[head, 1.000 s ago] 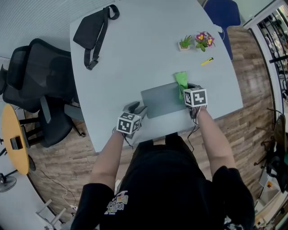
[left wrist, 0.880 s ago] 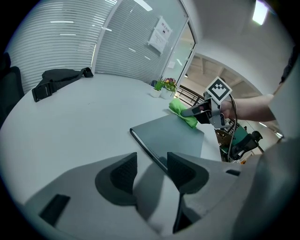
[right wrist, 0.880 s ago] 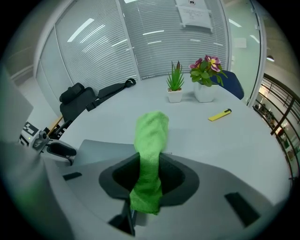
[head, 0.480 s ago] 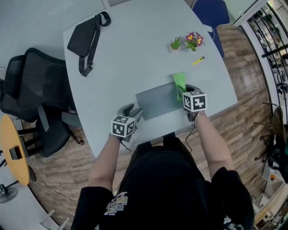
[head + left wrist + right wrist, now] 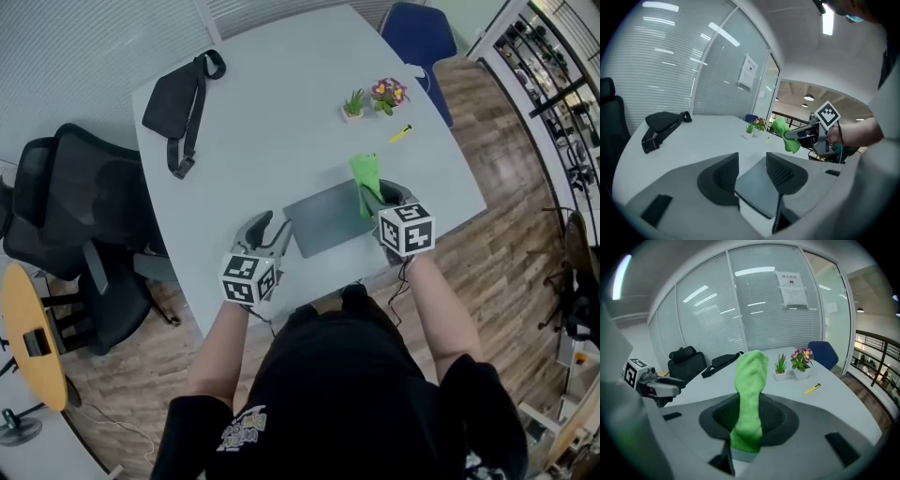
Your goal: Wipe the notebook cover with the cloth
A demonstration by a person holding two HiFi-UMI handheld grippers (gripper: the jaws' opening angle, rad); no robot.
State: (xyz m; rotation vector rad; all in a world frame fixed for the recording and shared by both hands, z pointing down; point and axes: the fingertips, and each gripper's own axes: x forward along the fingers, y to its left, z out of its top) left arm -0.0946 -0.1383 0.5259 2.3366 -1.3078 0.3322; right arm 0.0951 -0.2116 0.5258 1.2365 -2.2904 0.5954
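On the table, near its front edge, the grey notebook lies flat; the green cloth is held over its right end, clamped in the right gripper. The left gripper, just beside the notebook's left end, is empty, its jaws apart though they have just narrowed slightly

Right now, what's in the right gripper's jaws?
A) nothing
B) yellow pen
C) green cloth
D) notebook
C: in the right gripper view the cloth stands up, pinched between the jaws of the right gripper, while the notebook lies flat on the table.
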